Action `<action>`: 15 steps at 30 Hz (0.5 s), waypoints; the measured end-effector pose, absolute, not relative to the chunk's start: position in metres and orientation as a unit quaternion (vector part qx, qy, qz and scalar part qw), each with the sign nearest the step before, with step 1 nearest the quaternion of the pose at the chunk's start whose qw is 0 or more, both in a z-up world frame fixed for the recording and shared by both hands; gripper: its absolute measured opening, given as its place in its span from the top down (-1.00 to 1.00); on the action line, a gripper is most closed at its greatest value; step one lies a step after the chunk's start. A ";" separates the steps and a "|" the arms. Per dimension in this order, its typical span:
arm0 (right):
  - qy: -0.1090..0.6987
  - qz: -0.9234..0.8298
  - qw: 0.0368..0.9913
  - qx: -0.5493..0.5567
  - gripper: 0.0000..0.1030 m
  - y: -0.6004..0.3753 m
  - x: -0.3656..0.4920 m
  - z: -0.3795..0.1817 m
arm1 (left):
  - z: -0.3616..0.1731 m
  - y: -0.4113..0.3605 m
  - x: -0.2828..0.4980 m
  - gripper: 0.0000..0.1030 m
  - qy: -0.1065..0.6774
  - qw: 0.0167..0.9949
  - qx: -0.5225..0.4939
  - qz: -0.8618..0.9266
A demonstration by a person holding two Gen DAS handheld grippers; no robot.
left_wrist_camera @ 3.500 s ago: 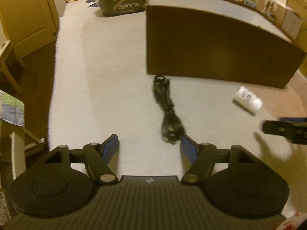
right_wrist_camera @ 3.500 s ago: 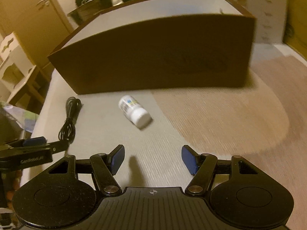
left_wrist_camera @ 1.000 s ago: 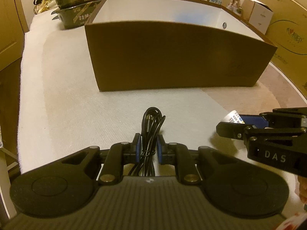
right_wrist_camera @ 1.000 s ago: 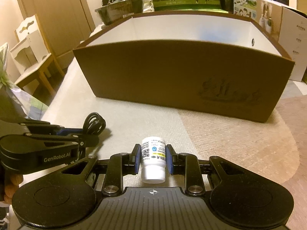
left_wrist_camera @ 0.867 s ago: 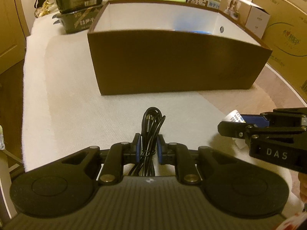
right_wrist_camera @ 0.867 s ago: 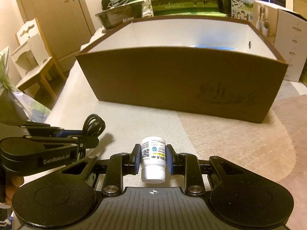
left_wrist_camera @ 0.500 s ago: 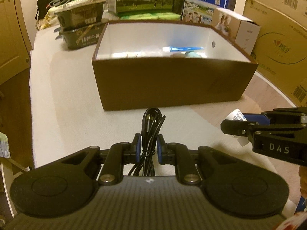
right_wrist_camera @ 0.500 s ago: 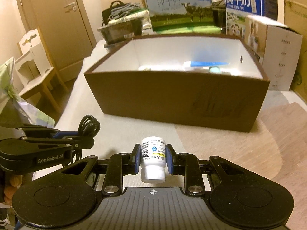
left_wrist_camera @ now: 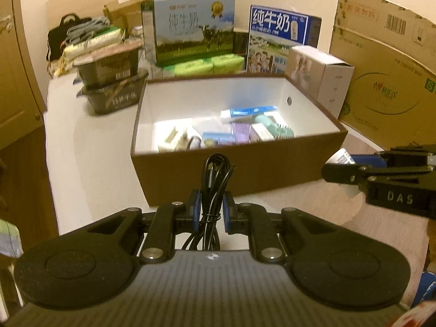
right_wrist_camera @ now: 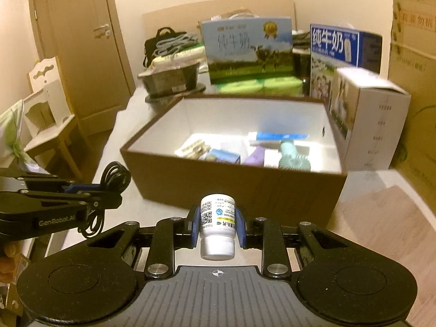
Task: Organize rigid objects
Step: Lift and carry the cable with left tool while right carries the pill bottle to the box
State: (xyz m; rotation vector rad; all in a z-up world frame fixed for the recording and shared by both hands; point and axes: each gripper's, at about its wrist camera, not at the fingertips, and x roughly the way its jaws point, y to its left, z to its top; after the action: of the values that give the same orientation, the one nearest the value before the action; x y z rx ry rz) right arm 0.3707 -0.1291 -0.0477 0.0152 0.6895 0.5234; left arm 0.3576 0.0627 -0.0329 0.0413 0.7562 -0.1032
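My left gripper is shut on a bundled black cable, whose loops stick up past the blue pads. My right gripper is shut on a white pill bottle, cap toward the camera. Both hang above the white surface, just short of the near wall of an open brown box with a white inside. The box holds several small items: a blue-and-white tube, a teal brush, small packets. In the left wrist view the right gripper shows at the right edge; in the right wrist view the left gripper shows at the left.
Behind the box stand milk cartons, green packs, two stacked dark trays and a white carton. Large cardboard boxes fill the right. A door and a small white chair are at the left.
Both grippers have risen with the cable and the bottle held, so the box's inside and its contents have come into view. Further back, both stood open over the cable and bottle lying on the surface.
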 end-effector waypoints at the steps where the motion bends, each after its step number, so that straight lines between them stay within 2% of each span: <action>1: 0.331 0.253 0.909 0.009 0.47 -0.131 0.373 -0.045 | -0.029 0.063 0.360 0.72 0.364 0.930 0.023 -0.051; 15: 0.310 0.245 0.918 0.038 0.47 -0.148 0.430 -0.012 | 0.000 0.067 0.414 0.72 0.348 0.936 0.019 -0.054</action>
State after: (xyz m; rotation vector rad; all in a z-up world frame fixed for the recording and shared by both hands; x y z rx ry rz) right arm 0.4301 -0.1476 -0.0124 0.0774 0.6386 0.5029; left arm 0.4141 0.0665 0.0002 0.0381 0.7102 -0.1096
